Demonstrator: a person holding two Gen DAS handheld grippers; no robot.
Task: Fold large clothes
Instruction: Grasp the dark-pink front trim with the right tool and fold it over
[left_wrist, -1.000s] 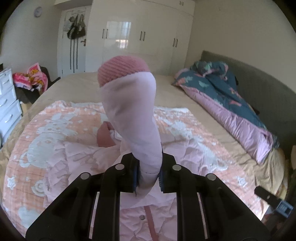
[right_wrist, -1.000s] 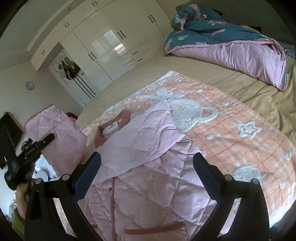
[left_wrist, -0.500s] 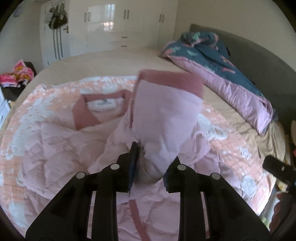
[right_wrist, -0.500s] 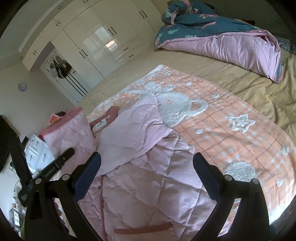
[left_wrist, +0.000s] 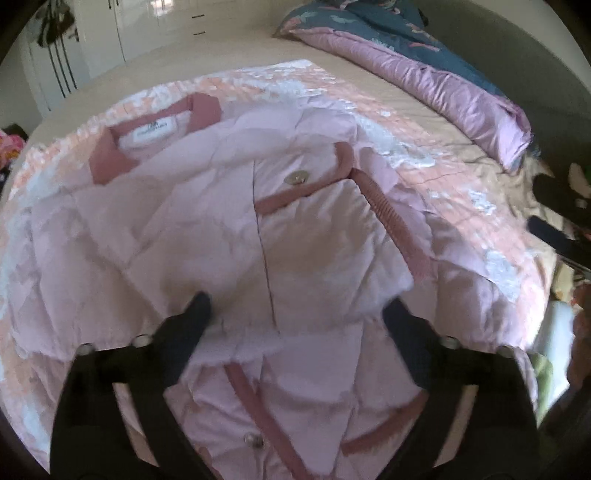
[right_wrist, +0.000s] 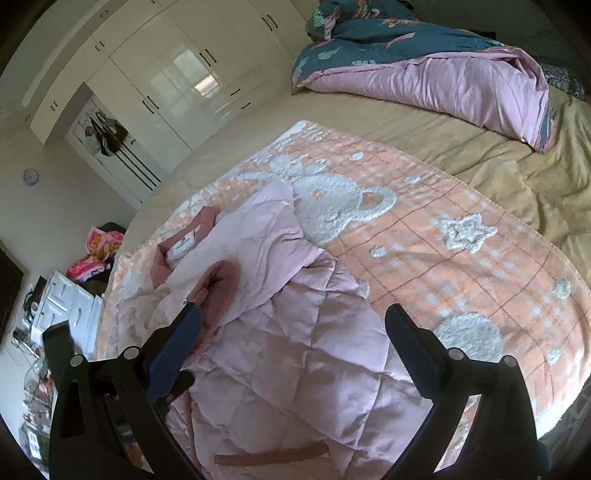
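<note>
Jaws of the left gripper (left_wrist: 295, 310) have just been opening and are standing wide, empty, above the pink jacket (left_wrist: 207, 229); the right gripper (right_wrist: 295, 325) is hanging wide open too.

Lit by soft daylight, bright and even, without hard shadows. Strong glare on the glossy wardrobe doors (right_wrist: 192, 85), with a window's reflection showing there. Left wrist view smeared throughout by motion blur, worst on the pink jacket (left_wrist: 207, 229) and the peach blanket (left_wrist: 491, 236). Right wrist view sharp by comparison, the blanket's (right_wrist: 424, 236) pattern crisp. Heavily bent at the edges in both, straight lines bowed, corners cut off in black. Faint shade under the jacket's (right_wrist: 295, 332) folds.
</note>
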